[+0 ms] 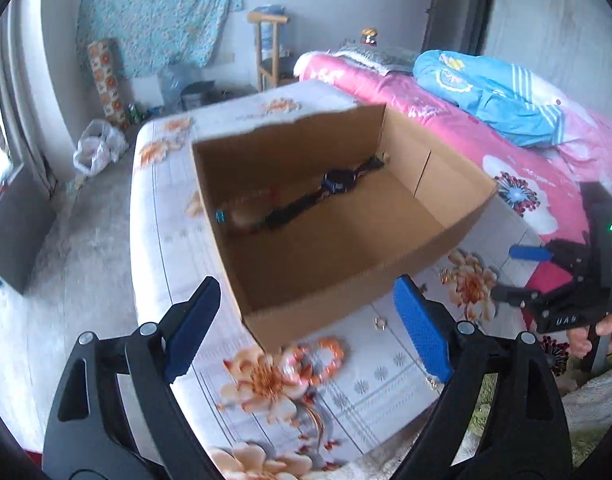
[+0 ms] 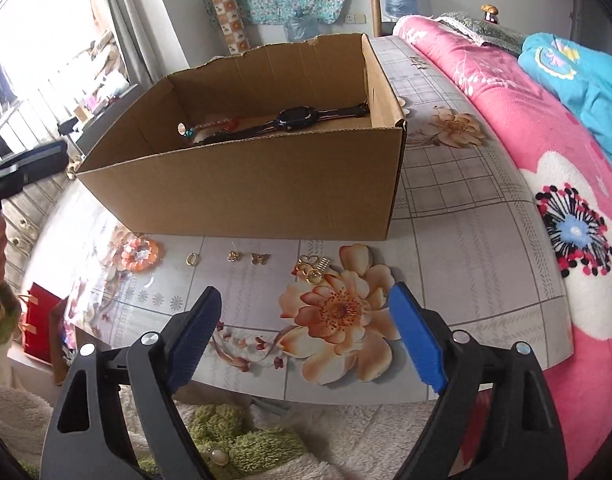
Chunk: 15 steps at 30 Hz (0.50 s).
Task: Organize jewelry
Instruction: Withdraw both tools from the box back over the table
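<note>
An open cardboard box [image 1: 298, 312] [image 2: 246, 188] stands on the flowered tabletop [image 2: 466, 208]. Inside it lie a dark wristwatch [image 1: 338, 182] [image 2: 296, 116] and a beaded string [image 2: 222, 124]. In front of the box, on the table, are an orange bead bracelet [image 2: 140, 256] [image 1: 318, 354], a small gold ring [image 2: 192, 259] [image 1: 380, 323], a butterfly earring [image 2: 260, 258] and a cluster of gold pieces [image 2: 312, 270]. My left gripper [image 1: 306, 284] is open and empty above the box's near corner. My right gripper [image 2: 305, 290] [image 1: 514, 274] is open and empty, just short of the gold pieces.
A bed with a pink flowered blanket [image 2: 526, 120] and a blue quilt [image 1: 498, 96] borders the table's right side. A red bag [image 2: 38, 328] sits low at the left. Green fluffy fabric [image 2: 234, 440] lies below the table's near edge. A plastic bag [image 1: 94, 148] lies on the floor.
</note>
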Motion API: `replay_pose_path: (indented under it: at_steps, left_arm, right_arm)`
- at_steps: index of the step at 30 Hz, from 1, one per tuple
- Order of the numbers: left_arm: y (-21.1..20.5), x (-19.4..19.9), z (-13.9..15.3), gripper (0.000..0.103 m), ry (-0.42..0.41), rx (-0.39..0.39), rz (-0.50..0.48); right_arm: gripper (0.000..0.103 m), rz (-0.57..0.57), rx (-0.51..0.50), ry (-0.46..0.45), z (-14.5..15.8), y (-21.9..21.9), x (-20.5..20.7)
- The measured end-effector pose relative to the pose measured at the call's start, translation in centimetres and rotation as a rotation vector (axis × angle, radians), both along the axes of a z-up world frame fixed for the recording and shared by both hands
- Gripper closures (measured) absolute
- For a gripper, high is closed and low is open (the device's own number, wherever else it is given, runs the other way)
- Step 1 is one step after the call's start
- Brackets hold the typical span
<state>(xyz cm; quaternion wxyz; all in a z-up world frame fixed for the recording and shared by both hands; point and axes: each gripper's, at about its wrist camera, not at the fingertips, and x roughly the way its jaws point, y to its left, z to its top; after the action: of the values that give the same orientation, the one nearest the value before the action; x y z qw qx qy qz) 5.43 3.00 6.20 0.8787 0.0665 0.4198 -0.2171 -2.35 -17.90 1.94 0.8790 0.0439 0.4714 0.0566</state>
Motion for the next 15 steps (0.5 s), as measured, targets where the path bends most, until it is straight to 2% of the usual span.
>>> replay_pose_path:
  at_steps: [2,4,9,11,15]
  left_arm:
    - [0.9,-1.6,-3.1,0.019,0.057,0.016,0.037]
    - [1.3,-3.6,-5.2,0.019,0.078,0.021,0.055]
    - [0.8,-6.7,-8.0,0.019,0.091,0.049,0.036]
    - [0.2,-7.4,-8.8,0.019,0.091,0.062,0.019]
    - [-1.4,-8.0,-9.7,0.019,0.127,0.056,-0.024]
  right_arm:
    - [0.011,0.004,-0.044,-0.011,0.3,0.5,0.2]
    - [0.007,0.009,-0.109,-0.047,0.6,1.1,0.2]
    - [0.007,-0.027,-0.279,-0.118,1.0,1.9,-1.2]
    - [0.007,-0.029,-0.270,-0.121,0.5,1.8,-2.1]
    - [0.007,-0.059,-0.282,-0.050,-1.8,1.6,-2.5]
